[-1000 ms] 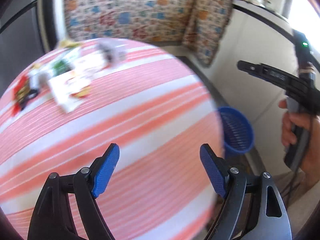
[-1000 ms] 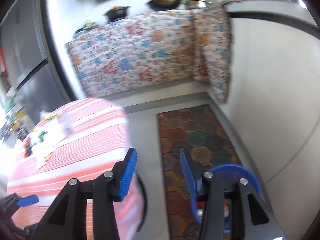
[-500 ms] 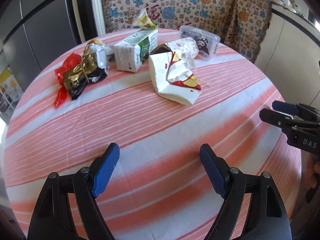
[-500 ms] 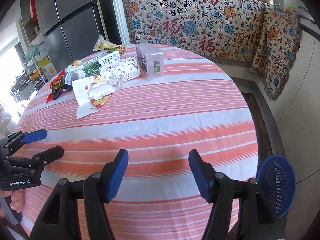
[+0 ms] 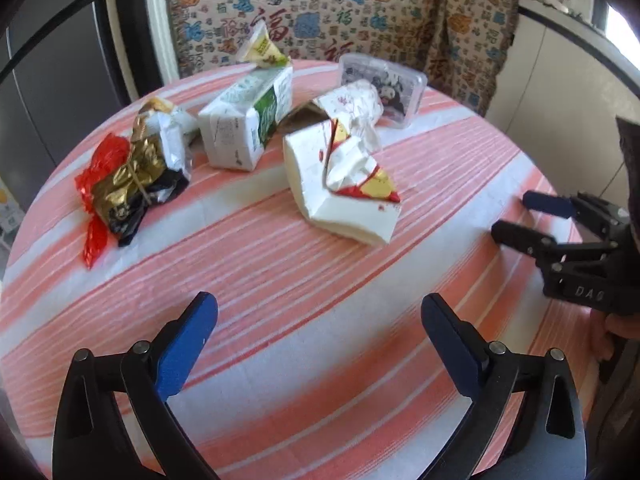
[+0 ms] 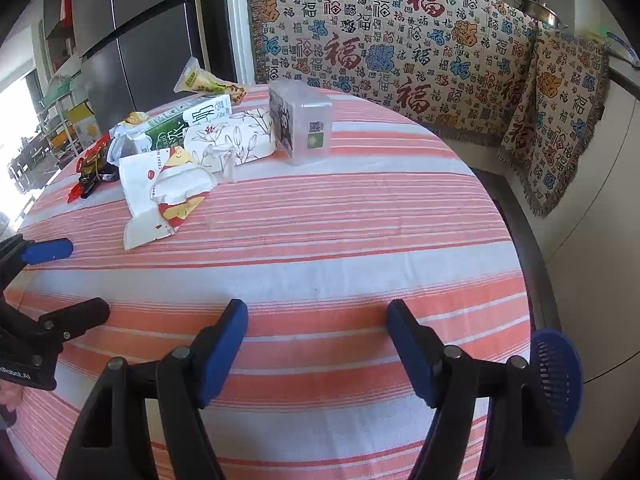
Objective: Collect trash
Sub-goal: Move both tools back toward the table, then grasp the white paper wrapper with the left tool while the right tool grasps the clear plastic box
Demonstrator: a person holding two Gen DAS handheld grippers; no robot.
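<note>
Under me spreads one round counter (image 6: 360, 248) in a pink-and-white striped cloth, and behind it one patterned cloth (image 6: 400, 48) hangs over a ledge. One blue mesh basket (image 6: 556, 376) shows low past the counter's right edge in the right wrist view. The trash lies in a cluster on the far left part of the counter, well apart from both of my jaws: one green-and-white carton (image 5: 248, 120) on its side, one torn white paper bag (image 5: 340, 184) with red and yellow print nearest me, one flower-printed tissue pack (image 6: 236, 140) just behind that bag, one clear plastic box (image 6: 300, 124) at the right of the cluster, one bundle of red, gold and black wrappers (image 5: 124, 184) at the left, and one yellow-green snack packet (image 5: 264, 50) at the far edge. My left gripper (image 5: 320, 344) hangs over bare cloth with its jaws spread wide, having just been opening, nothing between them. My right gripper (image 6: 316, 352) is likewise over bare cloth, its jaws apart and just been opening, with nothing between them.
</note>
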